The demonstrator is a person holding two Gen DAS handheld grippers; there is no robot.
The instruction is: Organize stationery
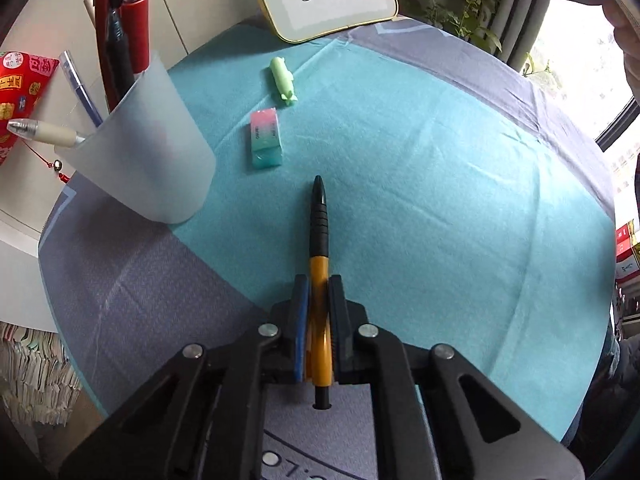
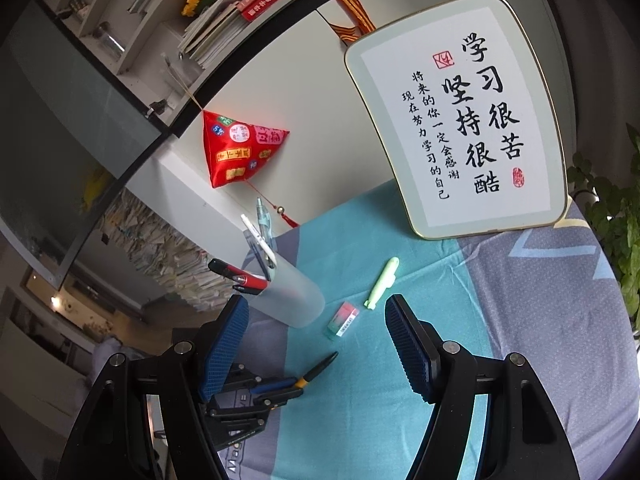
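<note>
Left wrist view: my left gripper (image 1: pixel 319 292) is clamped on the orange-barrelled pen with black grip (image 1: pixel 319 240), tip pointing far over the teal cloth (image 1: pixel 440 220). The pink-and-green rectangular eraser (image 1: pixel 266 138) lies just beyond; the pale green highlighter (image 1: pixel 283 79) farther. The frosted translucent plastic cup (image 1: pixel 148 152) holding pens stands far left.

Right wrist view: my right gripper (image 2: pixel 320 344) stands wide, holding nothing, above the cloth. The eraser (image 2: pixel 343 319) and highlighter (image 2: pixel 382 283) lie between its fingers; the cup (image 2: pixel 292 296) is left.
</note>
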